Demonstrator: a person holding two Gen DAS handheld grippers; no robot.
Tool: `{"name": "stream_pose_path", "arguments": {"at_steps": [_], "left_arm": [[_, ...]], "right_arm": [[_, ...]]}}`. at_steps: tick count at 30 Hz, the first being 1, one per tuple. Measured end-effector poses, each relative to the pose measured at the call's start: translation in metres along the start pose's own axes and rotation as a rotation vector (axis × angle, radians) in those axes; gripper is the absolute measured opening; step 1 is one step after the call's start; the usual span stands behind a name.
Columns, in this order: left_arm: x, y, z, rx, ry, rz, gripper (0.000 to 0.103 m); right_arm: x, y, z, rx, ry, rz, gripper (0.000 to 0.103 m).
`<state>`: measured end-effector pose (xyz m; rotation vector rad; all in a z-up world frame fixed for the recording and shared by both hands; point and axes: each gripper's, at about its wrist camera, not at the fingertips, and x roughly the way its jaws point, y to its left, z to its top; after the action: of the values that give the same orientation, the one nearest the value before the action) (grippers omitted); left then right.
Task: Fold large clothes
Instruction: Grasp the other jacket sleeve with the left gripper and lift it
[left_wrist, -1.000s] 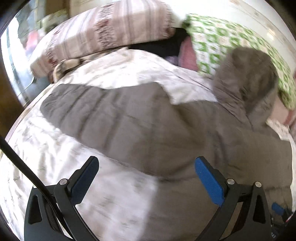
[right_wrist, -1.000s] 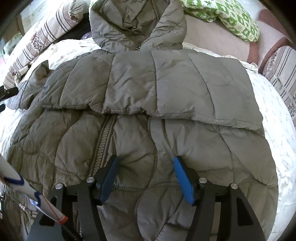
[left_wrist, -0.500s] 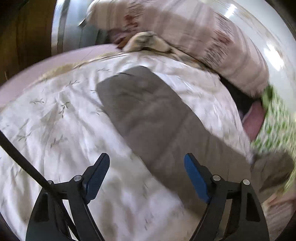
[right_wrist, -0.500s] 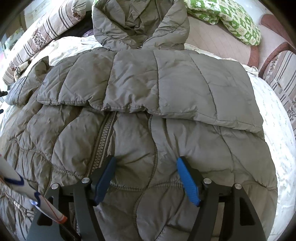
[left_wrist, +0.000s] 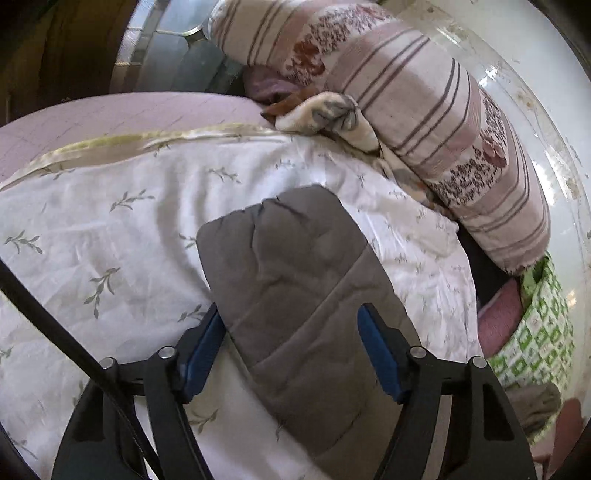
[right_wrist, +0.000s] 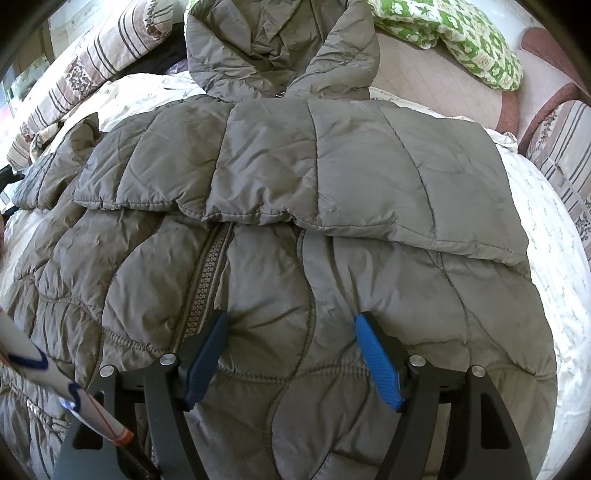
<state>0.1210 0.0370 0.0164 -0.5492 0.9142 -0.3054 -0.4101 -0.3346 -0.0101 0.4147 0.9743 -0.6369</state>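
Note:
A large grey quilted hooded coat (right_wrist: 295, 258) lies front up on the bed, its zipper (right_wrist: 207, 280) showing. One sleeve (right_wrist: 314, 177) is folded across the chest; the hood (right_wrist: 280, 51) lies at the far end. The other sleeve (left_wrist: 295, 288) stretches out flat over the sheet in the left wrist view. My left gripper (left_wrist: 291, 343) is open, its blue pads (left_wrist: 376, 350) on either side of that sleeve, just above it. My right gripper (right_wrist: 291, 354) is open over the coat's lower front, its pads (right_wrist: 376, 362) close to the fabric.
The bed has a white leaf-print sheet (left_wrist: 110, 221). A striped floral pillow (left_wrist: 424, 110) lies past the sleeve end, a green patterned pillow (right_wrist: 469, 40) beyond the hood. A striped cushion (right_wrist: 565, 147) sits at the right. A wooden frame (left_wrist: 55, 48) borders the bed's left.
My left gripper has swung left along the outstretched sleeve and come down over it near its cuff end. My right gripper has barely moved.

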Motion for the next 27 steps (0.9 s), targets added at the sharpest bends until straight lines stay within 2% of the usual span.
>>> {"name": "stream_pose_path", "arguments": {"at_steps": [2,6,10,12,15,18,21,24,27], "left_arm": [[0.004,-0.001,0.0,0.0,0.019,0.012,0.016],[-0.014,-0.012,-0.002,0.019,-0.014,0.015,0.013],[-0.054,-0.038,-0.004,0.037,-0.058,-0.048,0.013],[-0.078,-0.06,-0.011,0.085,-0.079,-0.092,0.013],[-0.115,-0.107,-0.038,0.198,-0.101,-0.165,0.013],[-0.145,-0.16,-0.091,0.344,-0.082,-0.263,0.013],[-0.16,-0.221,-0.174,0.572,-0.015,-0.33,0.013],[-0.157,-0.258,-0.256,0.773,0.04,-0.333,0.013],[-0.138,-0.274,-0.315,0.894,0.126,-0.306,0.013]], "right_arm": [[0.0,0.0,0.0,0.0,0.0,-0.002,0.076],[-0.002,-0.002,0.001,0.015,-0.005,0.008,0.076],[-0.014,-0.01,0.004,0.051,-0.041,0.034,0.074],[-0.022,-0.018,0.006,0.081,-0.069,0.037,0.074],[-0.034,-0.034,0.008,0.142,-0.107,0.039,0.074],[-0.043,-0.049,0.008,0.211,-0.135,0.04,0.074],[-0.053,-0.06,0.009,0.247,-0.163,0.044,0.074],[-0.064,-0.069,0.009,0.275,-0.19,0.046,0.075],[-0.071,-0.08,0.008,0.307,-0.207,0.057,0.075]]}}
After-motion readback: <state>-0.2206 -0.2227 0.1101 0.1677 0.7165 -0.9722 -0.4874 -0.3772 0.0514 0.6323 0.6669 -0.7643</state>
